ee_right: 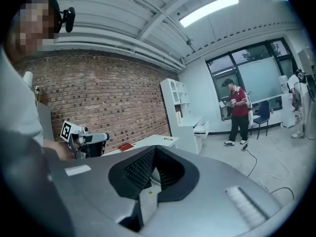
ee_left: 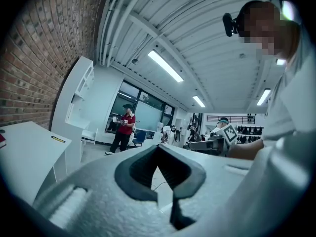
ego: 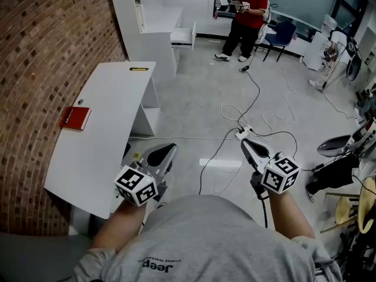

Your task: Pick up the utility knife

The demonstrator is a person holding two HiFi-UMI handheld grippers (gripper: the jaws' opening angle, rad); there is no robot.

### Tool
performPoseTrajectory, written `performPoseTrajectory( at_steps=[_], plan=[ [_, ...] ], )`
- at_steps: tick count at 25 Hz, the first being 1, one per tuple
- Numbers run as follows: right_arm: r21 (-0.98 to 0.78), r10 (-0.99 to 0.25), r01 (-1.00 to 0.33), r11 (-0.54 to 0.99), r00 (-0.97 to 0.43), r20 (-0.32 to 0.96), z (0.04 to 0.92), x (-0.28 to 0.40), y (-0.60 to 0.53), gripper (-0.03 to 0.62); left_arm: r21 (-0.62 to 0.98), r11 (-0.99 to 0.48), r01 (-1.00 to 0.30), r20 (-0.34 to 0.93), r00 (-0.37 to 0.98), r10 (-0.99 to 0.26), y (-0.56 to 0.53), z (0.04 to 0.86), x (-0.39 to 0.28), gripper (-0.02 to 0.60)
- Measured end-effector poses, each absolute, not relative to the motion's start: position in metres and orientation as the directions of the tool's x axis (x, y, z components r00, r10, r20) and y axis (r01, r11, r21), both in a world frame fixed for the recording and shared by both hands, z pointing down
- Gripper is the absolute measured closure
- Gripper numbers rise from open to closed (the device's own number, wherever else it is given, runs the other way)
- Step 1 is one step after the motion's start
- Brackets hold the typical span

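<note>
Utility knife (ego: pixel 138 69) on white table (ego: pixel 111 116); cabinet drawer (ego: pixel 183 35) open, contents unseen.

Utility knife (ego: pixel 139 69): small slim yellow-black bar, lying flat near far end of white table (ego: pixel 106 116), approx. parallel w/ that edge; blade state too small to tell.

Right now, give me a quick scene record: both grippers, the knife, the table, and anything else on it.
left gripper: jaws shut, empty, by the table's near corner
right gripper: jaws shut, empty, over the floor
target: slim yellow-and-black utility knife, flat at the table's far end, far from both grippers
surface: white rectangular table along the red brick wall
other item: flat red rectangular item near the table's wall-side edge
</note>
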State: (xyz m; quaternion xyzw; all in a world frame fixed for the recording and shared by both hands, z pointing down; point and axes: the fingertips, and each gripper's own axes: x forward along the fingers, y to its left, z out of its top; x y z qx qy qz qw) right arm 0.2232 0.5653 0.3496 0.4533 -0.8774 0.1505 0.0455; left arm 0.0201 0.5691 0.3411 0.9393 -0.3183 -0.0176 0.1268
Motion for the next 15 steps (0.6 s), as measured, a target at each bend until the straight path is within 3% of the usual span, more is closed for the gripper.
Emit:
performPoseTrajectory(
  at_steps=[7, 15],
  plan=[
    [-0.24, -0.753, -0.782, 0.576, -0.621, 0.217, 0.358, 0.216, 0.537, 0.585, 0.254, -0.751, -0.61, 0.066, 0.785, -0.616, 0.546, 0.345, 0.017, 0.581],
    [-0.225, -0.751, -0.78, 0.584, -0.624, 0.217, 0.365, 0.16, 0.438, 0.585, 0.265, -0.764, -0.588, 0.043, 0.799, -0.6, 0.443, 0.354, -0.033, 0.581]
  ],
)
